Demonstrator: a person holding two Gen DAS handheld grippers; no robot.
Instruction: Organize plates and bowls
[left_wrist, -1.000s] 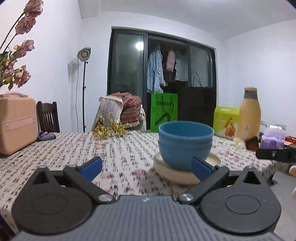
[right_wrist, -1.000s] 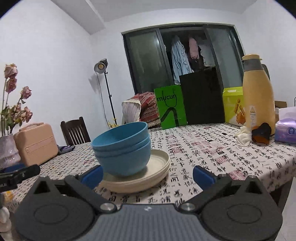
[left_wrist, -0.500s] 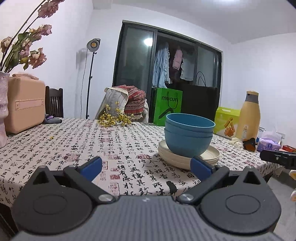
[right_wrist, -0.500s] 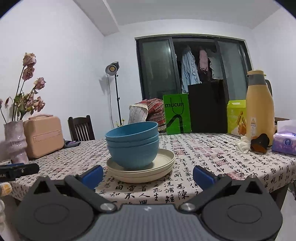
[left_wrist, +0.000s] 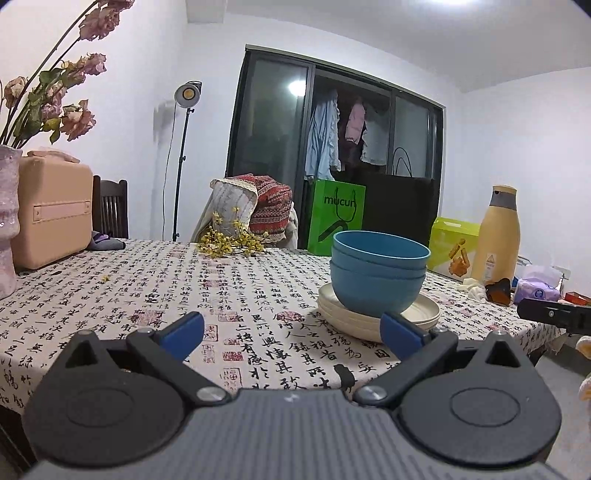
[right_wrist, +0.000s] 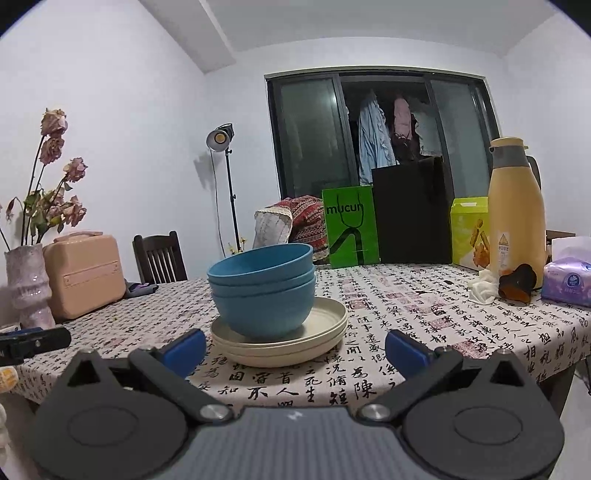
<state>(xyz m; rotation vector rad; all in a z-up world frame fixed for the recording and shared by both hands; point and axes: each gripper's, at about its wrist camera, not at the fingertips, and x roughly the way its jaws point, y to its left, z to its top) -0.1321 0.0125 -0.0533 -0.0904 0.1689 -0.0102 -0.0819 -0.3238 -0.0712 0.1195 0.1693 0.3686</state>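
On plates: nested bowls (blue); tools apart.

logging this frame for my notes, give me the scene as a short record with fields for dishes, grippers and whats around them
bowls: blue bowls nested in one stack, at least two, exact count unclear
plates: cream plates stacked flat under the bowls
surface: table with calligraphy-print tablecloth
left gripper: open, empty, back from the stack
right gripper: open, empty, back from the stack
right of stack: yellow thermos jug, tissue pack
left of stack: peach case, vase of dried roses
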